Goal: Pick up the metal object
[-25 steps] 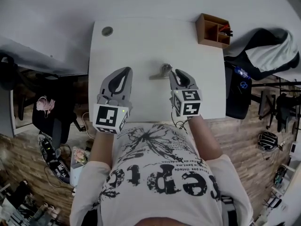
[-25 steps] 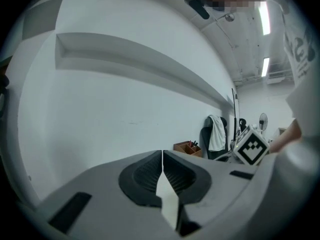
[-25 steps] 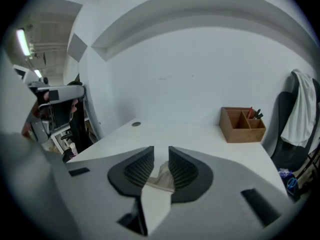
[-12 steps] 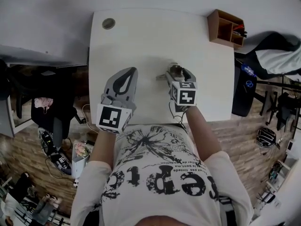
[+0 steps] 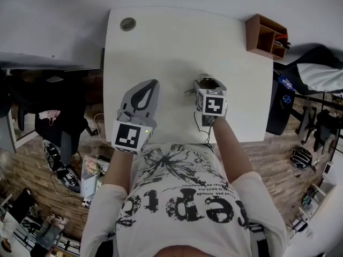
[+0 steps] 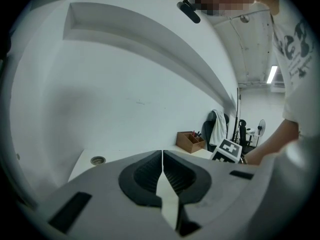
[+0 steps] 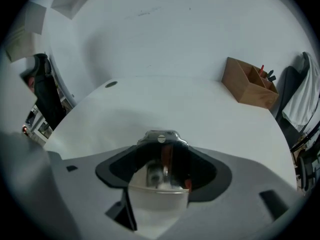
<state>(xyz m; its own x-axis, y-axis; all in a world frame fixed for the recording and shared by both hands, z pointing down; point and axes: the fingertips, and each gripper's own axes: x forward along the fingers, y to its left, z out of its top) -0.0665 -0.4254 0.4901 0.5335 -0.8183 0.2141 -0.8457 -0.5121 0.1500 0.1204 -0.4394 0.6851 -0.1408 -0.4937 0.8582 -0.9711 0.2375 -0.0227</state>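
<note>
Nearest the person, the left gripper hovers over the near left part of the white table. Its own view shows the jaws pressed together with nothing between them, so it takes no part in the grasp.

Just to its right, the right gripper points steeply down. Its jaws are narrowed onto the metal object, which fills the gap between them. In the head view a short piece of the metal object sticks out to the left of the jaws.

The grasp therefore looks made. The frames do not settle whether the piece has left the tabletop, so the lift itself seems still to come.

Farther off, a wooden organiser sits at the far right corner and a round cable grommet at the far left.

A second ago the right gripper's jaws stood apart just short of the object, which lay flat with its handle stretched leftward. Half a second ago they had come over it. Now they grip it, and the left gripper has barely shifted.
</note>
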